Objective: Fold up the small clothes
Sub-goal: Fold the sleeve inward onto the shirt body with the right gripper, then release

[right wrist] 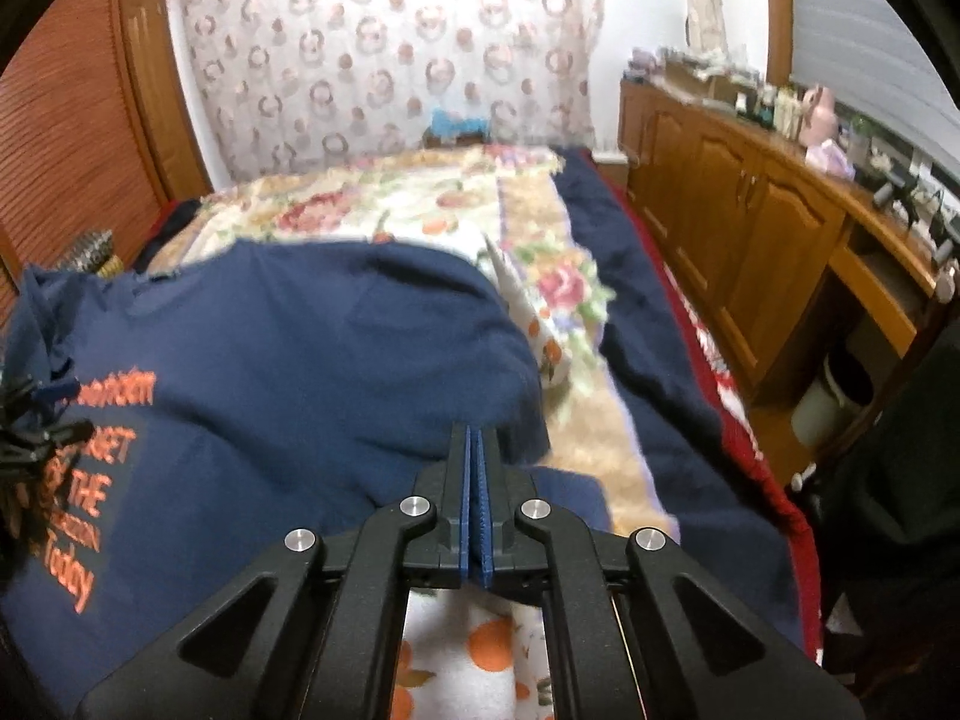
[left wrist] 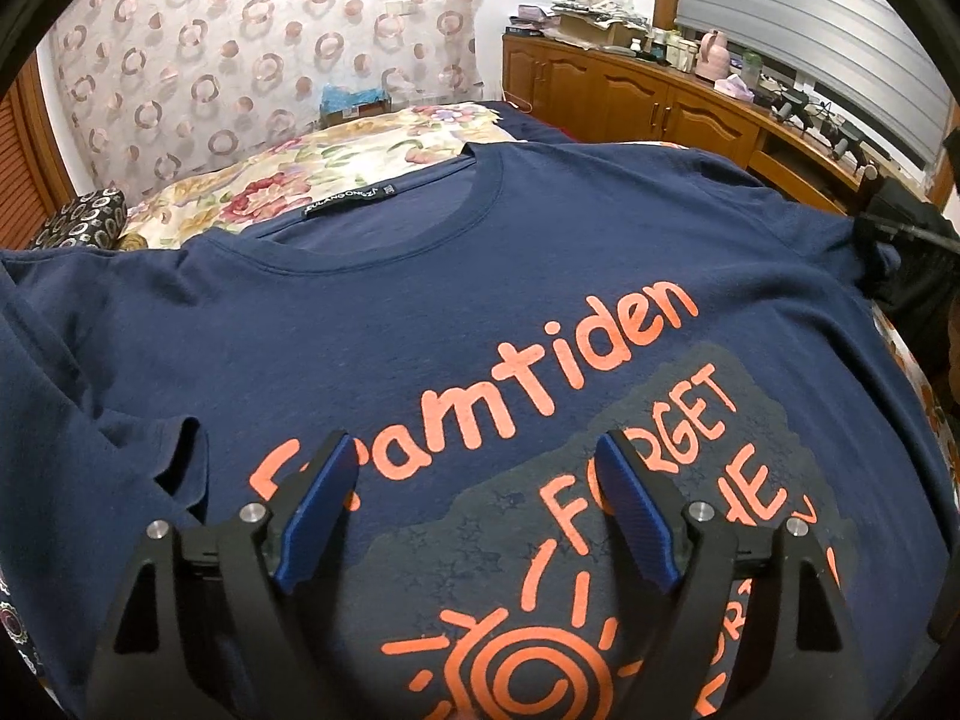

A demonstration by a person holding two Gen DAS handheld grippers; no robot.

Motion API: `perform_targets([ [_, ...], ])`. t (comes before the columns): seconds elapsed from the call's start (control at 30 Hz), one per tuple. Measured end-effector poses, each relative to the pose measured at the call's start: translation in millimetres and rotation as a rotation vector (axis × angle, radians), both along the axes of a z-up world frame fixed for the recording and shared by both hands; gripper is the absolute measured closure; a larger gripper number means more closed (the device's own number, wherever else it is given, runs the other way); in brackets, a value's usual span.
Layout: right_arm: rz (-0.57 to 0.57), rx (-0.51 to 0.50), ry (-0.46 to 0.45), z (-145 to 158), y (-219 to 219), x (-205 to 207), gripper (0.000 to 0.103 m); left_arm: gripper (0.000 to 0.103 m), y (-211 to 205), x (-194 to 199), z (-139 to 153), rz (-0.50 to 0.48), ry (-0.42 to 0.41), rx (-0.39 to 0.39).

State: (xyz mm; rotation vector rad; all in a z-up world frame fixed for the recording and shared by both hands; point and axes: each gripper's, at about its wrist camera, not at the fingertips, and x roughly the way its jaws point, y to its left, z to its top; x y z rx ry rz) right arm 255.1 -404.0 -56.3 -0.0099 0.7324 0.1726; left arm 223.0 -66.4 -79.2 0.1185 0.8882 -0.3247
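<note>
A navy T-shirt (left wrist: 420,312) with orange lettering lay front-up on the floral bedspread (left wrist: 336,162), filling the frame's centre. The left gripper (left wrist: 474,480) hovered over its print, fingers wide apart. The right gripper (right wrist: 478,450), lower centre, pinched the shirt's edge between closed fingers.

Beyond the navy T-shirt (left wrist: 420,312) the floral bedspread (right wrist: 420,204) lies open; the wooden cabinet (right wrist: 750,216) walls the right side, curtain (right wrist: 390,48) behind

Soft indoor light; right view motion-blurred, fisheye edges bent and dark.
</note>
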Motion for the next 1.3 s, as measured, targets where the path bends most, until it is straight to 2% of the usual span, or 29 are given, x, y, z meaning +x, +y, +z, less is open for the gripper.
perform_targets([
  [0.13, 0.048, 0.023, -0.046, 17, 17, 1, 0.103, 0.020, -1, -1, 0, -0.001, 0.000, 0.000],
  [0.3, 0.139, 0.066, -0.062, 25, 55, 5, 0.103, 0.021, 4, -3, 2, 0.005, -0.002, -0.012],
  [0.4, 0.204, 0.086, -0.041, 19, 82, 5, 0.103, 0.021, 15, -7, 9, 0.024, -0.008, -0.066],
  [0.5, 0.258, 0.095, -0.002, 6, 104, 4, 0.103, 0.021, 22, -12, 18, 0.037, -0.030, -0.089],
  [0.6, 0.290, 0.080, 0.043, -10, 122, 2, 0.102, 0.021, 26, -19, 27, 0.042, -0.070, -0.083],
  [0.73, 0.273, 0.069, 0.064, -18, 124, -1, 0.100, 0.021, 29, -27, 40, 0.036, -0.118, -0.076],
  [0.83, 0.258, 0.064, 0.056, -10, 118, -4, 0.088, 0.021, 29, -32, 46, 0.032, -0.144, -0.069],
  [0.9, 0.250, 0.059, 0.033, -2, 112, -7, 0.069, 0.021, 30, -33, 49, 0.028, -0.155, -0.074],
  [0.97, 0.219, 0.048, -0.001, 9, 101, -8, 0.055, 0.021, 29, -35, 51, 0.027, -0.156, -0.079],
  [1.13, 0.128, 0.027, -0.014, 18, 72, 0, 0.051, 0.021, 26, -37, 51, 0.029, -0.148, -0.081],
  [1.3, 0.035, 0.034, 0.034, 5, 48, 15, 0.051, 0.021, 22, -40, 47, 0.035, -0.134, -0.079],
])
